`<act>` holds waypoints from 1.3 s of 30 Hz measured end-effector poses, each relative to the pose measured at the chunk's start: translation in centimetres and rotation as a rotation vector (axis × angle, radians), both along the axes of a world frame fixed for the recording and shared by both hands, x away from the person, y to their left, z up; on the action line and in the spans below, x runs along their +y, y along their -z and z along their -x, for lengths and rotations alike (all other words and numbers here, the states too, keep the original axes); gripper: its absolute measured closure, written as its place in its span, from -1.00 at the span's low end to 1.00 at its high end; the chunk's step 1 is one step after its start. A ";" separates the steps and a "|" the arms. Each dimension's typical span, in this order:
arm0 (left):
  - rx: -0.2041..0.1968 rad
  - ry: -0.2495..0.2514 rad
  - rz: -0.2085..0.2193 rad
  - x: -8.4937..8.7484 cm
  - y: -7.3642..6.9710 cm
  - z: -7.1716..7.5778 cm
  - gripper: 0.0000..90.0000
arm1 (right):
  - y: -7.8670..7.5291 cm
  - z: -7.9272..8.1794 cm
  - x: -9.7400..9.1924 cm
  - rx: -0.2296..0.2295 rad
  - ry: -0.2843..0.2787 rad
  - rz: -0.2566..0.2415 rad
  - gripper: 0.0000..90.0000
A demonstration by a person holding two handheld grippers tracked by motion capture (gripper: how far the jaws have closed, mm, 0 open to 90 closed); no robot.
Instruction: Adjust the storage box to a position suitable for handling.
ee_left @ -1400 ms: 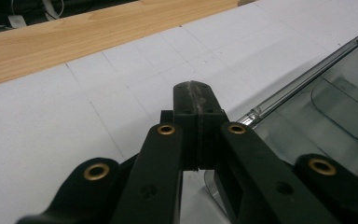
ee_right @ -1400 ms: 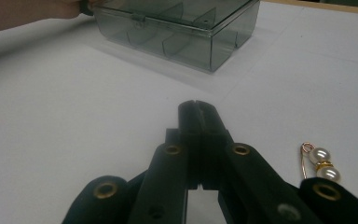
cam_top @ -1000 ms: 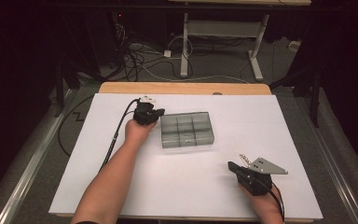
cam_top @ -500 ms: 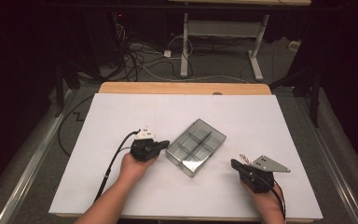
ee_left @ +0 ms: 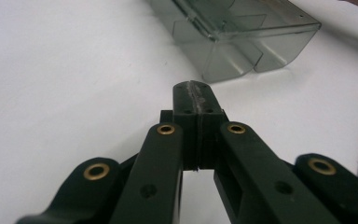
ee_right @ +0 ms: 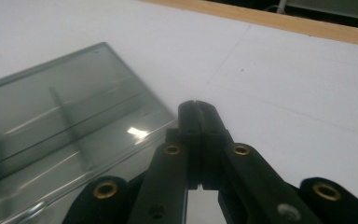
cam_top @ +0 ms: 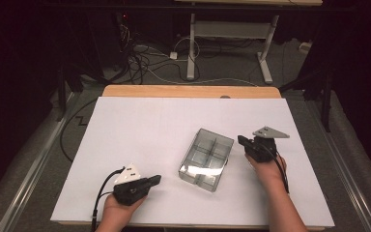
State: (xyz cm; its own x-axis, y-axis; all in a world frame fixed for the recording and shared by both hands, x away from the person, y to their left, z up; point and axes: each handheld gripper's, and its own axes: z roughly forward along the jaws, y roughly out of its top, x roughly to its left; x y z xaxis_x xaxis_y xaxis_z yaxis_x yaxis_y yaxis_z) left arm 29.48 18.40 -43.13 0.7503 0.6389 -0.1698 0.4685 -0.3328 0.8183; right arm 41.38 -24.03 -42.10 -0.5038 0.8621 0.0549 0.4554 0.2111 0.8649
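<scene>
White tabletop [cam_top: 140,130], wooden far edge, broad bare room left and behind. Clear compartment box [cam_top: 206,158], lid closed, lay askew right of centre, well inside all edges. Left gripper [cam_top: 155,180] near the front edge, jaws pressed together, empty, apart from the box. Right gripper [cam_top: 242,141] just beside the box's right side, jaws together, holding nothing.

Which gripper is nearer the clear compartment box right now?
Right. The right gripper, jaws shut, sits just off the clear compartment box at its far right corner. The left gripper, also shut, points at the near end across a wider gap of white table.
</scene>
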 end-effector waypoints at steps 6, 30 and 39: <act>0.027 -0.022 0.030 1.6 0.1 1.5 0.95 | 0.6 -3.1 0.8 0.060 -0.024 0.047 1.00; 0.050 0.041 -0.012 -1.0 0.6 2.6 0.95 | 1.3 0.1 0.9 0.092 -0.143 0.091 1.00; 0.050 0.040 -0.007 -1.2 0.5 2.7 0.95 | 1.0 -1.3 1.3 0.072 -0.129 0.074 1.00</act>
State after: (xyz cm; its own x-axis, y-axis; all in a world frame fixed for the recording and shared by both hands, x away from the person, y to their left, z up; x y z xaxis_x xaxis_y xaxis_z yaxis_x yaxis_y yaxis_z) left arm 26.79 17.24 -43.67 0.7659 0.6101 -0.2030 0.4950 -0.3580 0.7917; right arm 42.68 -22.73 -43.08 -0.6073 0.7938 0.0331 0.4807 0.3339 0.8108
